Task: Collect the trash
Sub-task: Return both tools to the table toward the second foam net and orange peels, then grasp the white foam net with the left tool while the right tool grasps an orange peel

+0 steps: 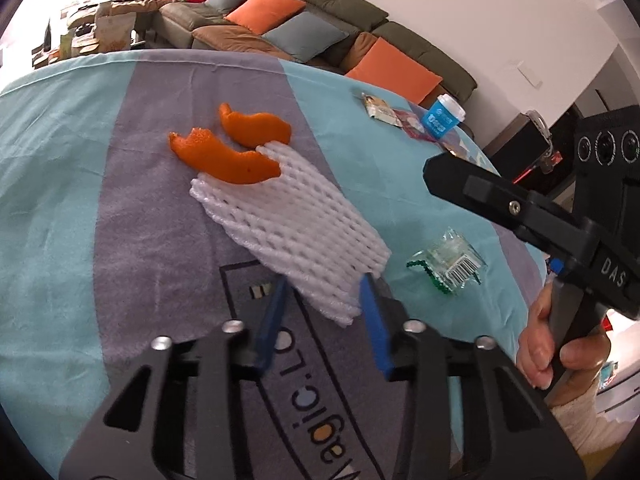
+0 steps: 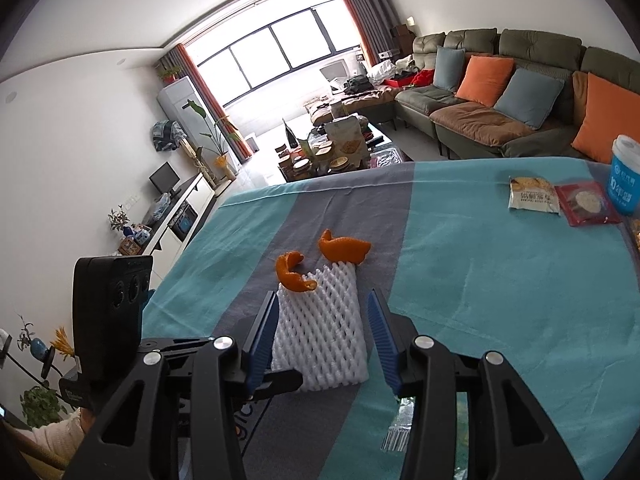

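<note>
A white foam fruit net (image 1: pixel 296 224) lies flat near the middle of a table covered by a teal-and-grey striped cloth (image 1: pixel 60 200), its long axis running along the grey stripe, from the near edge toward the far edge. Two pieces of orange peel (image 1: pixel 228 156) sit at the net's far end, the nearer one overlapping its corner, the other touching its far rim. The left gripper (image 1: pixel 326 300) has its blue pads at either side of the net's near end, jaws partly apart; whether they press the foam cannot be told. In the right wrist view the right gripper (image 2: pixel 324 320) straddles the same net lengthwise, jaws apart, with its left pad against the net's side and a gap at the other. A torn clear wrapper (image 1: pixel 450 262) with a barcode lies just right of the net. Toward the far right corner lie two snack packets (image 2: pixel 560 200) beside a blue cup (image 2: pixel 626 176). The teal cloth left of the net and the stretch up to the far edge lie open. Beyond the far edge stands a green sofa (image 2: pixel 500 80).
</note>
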`<action>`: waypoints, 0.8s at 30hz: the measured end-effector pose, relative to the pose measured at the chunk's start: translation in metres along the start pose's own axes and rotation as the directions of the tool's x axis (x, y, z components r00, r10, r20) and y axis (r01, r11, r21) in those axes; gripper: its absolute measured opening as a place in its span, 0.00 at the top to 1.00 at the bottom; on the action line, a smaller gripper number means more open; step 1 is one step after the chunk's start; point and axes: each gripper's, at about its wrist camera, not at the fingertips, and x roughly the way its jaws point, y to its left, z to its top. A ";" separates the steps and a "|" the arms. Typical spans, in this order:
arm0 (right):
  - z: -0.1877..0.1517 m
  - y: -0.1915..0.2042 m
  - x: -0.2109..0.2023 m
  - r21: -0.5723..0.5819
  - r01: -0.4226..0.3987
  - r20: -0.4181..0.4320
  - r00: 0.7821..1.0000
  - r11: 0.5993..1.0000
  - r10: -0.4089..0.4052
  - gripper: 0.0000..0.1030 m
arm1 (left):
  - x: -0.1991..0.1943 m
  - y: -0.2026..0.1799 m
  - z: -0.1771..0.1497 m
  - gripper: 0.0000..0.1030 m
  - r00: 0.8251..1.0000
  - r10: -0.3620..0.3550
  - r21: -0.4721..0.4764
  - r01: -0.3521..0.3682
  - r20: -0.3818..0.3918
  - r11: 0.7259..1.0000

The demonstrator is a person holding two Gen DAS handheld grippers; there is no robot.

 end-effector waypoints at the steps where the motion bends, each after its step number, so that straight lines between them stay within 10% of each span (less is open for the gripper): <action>1: 0.001 0.001 0.002 0.000 -0.005 -0.004 1.000 1.000 0.005 0.57 | 0.002 0.000 0.000 0.75 1.000 0.000 -0.004 0.000 -0.004 1.000; 24: -0.005 0.064 0.070 -0.132 -0.125 -0.170 0.980 0.983 0.101 0.57 | -0.052 0.018 -0.057 0.85 1.000 -0.012 0.046 0.011 0.012 0.999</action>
